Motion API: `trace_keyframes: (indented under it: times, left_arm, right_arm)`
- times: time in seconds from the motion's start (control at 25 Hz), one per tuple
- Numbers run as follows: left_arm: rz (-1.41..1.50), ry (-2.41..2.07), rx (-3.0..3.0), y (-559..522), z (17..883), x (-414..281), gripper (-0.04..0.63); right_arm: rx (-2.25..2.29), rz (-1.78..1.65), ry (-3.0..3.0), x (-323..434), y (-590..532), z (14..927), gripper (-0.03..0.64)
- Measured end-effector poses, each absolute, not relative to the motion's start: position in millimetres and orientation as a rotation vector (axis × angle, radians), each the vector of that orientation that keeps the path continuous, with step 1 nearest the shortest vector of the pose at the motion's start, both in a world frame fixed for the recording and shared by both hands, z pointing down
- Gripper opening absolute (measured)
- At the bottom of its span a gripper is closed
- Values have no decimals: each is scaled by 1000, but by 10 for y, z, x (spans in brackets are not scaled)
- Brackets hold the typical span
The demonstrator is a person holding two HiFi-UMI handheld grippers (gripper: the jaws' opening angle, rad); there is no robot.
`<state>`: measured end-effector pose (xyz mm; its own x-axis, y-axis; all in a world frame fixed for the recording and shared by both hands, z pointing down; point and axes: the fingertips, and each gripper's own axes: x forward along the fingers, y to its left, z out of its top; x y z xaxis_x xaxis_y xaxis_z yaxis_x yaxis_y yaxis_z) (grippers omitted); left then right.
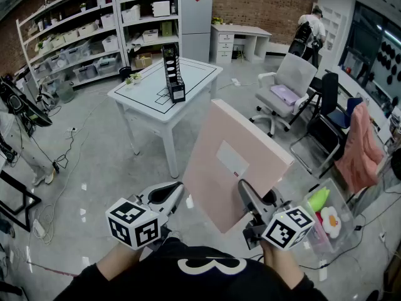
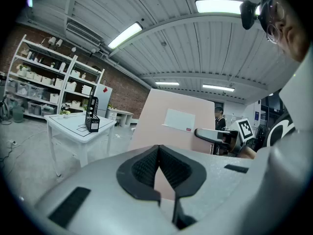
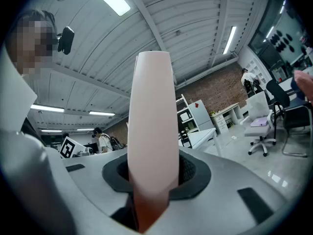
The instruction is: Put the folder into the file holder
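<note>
A large pink folder (image 1: pixel 235 165) with a white label stands tilted up in the air in front of me. My right gripper (image 1: pixel 244 190) is shut on its lower edge. In the right gripper view the folder (image 3: pixel 152 126) runs edge-on between the jaws of the right gripper (image 3: pixel 154 168). A black mesh file holder (image 1: pixel 172 73) stands upright on the white table (image 1: pixel 150 99), well beyond the folder. My left gripper (image 1: pixel 177 190) is shut and empty, just left of the folder. The left gripper view shows the left gripper (image 2: pixel 159 151), the folder (image 2: pixel 168 126) and the file holder (image 2: pixel 92 115).
A grey office chair (image 1: pixel 285 86) and dark chairs with a pink cloth (image 1: pixel 360 146) stand to the right. A clear bin of toys (image 1: pixel 326 218) sits by my right side. Shelving (image 1: pixel 81 36) lines the back wall. A person (image 1: pixel 311 29) stands far back, another (image 1: pixel 19 130) at the left.
</note>
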<state>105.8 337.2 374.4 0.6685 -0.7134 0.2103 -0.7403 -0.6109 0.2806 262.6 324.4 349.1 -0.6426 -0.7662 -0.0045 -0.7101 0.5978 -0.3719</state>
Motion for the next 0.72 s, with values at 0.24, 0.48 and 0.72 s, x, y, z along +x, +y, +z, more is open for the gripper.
trace_keyframes:
  times: [0.24,0.48,0.72]
  left_arm:
    - [107,-1141,2535,3272,3803,1011,6]
    - [107,-1135,2513,3036,3913,909,6]
    - [105,-1121,2479,2522,4073,795,6]
  right_arm:
    - [-1254,-523,2644,2580,3130,3542,138]
    - [-1290,-566,2631,2508,2860,3667,137]
    - [-1312,-600,2632,2403,2374,3803,137]
